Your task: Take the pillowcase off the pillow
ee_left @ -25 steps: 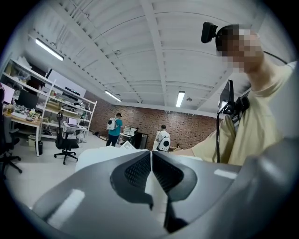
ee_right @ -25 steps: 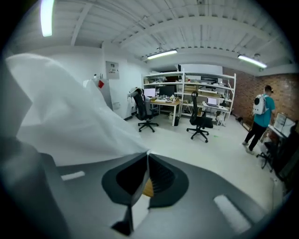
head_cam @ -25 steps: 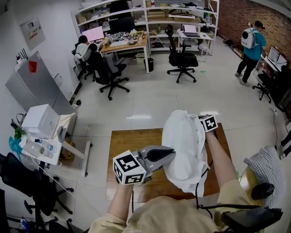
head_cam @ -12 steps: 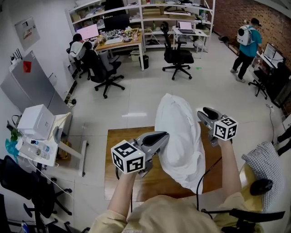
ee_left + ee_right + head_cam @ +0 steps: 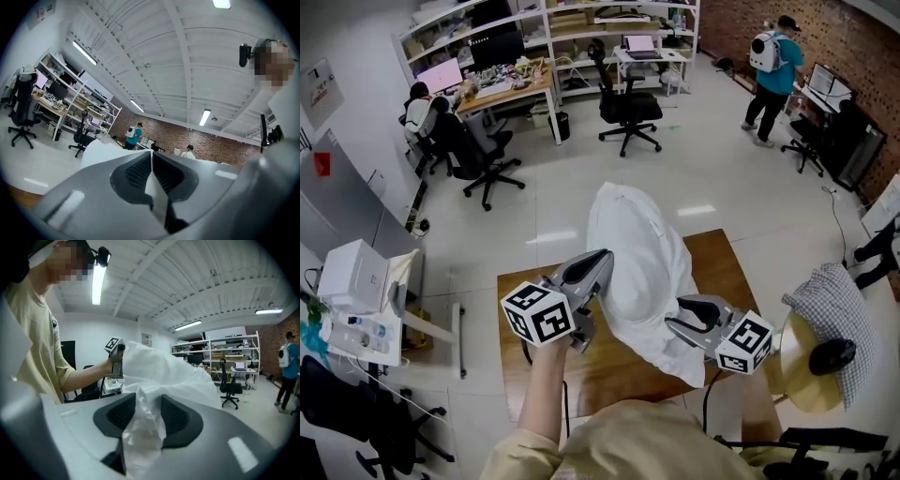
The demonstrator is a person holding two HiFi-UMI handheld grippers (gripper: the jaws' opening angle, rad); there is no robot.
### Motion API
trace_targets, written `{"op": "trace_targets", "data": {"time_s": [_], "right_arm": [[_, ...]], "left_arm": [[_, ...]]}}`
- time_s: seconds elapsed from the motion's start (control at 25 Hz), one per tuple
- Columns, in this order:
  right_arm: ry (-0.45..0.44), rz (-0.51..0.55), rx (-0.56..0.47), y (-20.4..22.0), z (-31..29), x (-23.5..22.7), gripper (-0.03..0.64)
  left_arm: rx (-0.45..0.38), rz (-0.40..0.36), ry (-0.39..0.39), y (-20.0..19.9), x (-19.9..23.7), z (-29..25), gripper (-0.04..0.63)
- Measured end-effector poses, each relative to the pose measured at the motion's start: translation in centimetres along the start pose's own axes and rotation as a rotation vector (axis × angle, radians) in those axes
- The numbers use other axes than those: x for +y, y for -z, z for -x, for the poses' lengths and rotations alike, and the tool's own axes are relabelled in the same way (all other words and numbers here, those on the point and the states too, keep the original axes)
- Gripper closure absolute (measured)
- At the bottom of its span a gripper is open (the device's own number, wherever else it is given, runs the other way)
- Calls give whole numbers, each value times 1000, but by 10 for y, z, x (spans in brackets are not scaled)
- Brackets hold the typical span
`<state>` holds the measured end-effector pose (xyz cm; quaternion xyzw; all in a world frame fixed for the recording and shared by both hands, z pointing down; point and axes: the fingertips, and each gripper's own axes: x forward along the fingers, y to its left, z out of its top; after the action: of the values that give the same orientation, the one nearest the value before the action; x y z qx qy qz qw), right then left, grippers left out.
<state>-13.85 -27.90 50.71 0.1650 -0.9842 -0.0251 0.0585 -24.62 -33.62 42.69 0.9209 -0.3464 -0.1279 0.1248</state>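
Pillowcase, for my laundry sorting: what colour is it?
The pillowcase is plain white; the head view shows it best.

An open-plan office around a wooden desk (image 5: 727,277)

The brown desk stands on a pale tiled floor (image 5: 675,178). Behind it, white shelving (image 5: 572,19) runs along the far wall, with a pink-lit monitor (image 5: 439,75) and a laptop (image 5: 639,44) on the work desks below. A seated person (image 5: 420,108) faces the monitor, with black office chairs (image 5: 623,105) nearby and a dark waste bin (image 5: 563,125) between them. A standing person in a teal shirt with a white backpack (image 5: 769,70) is beside the brick wall (image 5: 825,37). At the left are a grey cabinet (image 5: 337,202) and a white box (image 5: 354,277); a checked cushion (image 5: 830,314) lies at the right.
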Motion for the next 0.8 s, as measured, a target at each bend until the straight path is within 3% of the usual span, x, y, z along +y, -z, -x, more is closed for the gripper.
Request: {"op": "trace_targets", "data": {"time_s": [0.08,0.12,0.32,0.36,0.44,0.48,0.56,0.68,0.8], "right_arm": [[26,17,42,19,-13,4,474],[35,31,73,31,-18,5,519],[98,40,273,134,-14,10,598],[128,43,345,166,-11,5,600],[184,36,451,226,-7,-8,612],[191,8,439,241,-7,-13,612],[153,-62,314,228,-5,-14,612],[40,-144,112,167,17,-10,602],[-76,-158,14,107,51,-8,519]], "left_arm": [[-15,24,9,-4,-2,1,581],[-28,53,13,-6,-3,3,581],[-131,307,55,2,-3,14,581],[-144,335,78,4,-3,15,583],[-141,316,102,7,-8,17,583],[-122,283,102,9,-12,17,583],[-96,240,101,12,-18,15,583],[-108,219,129,5,-22,19,583],[-74,142,173,5,-41,21,583]]}}
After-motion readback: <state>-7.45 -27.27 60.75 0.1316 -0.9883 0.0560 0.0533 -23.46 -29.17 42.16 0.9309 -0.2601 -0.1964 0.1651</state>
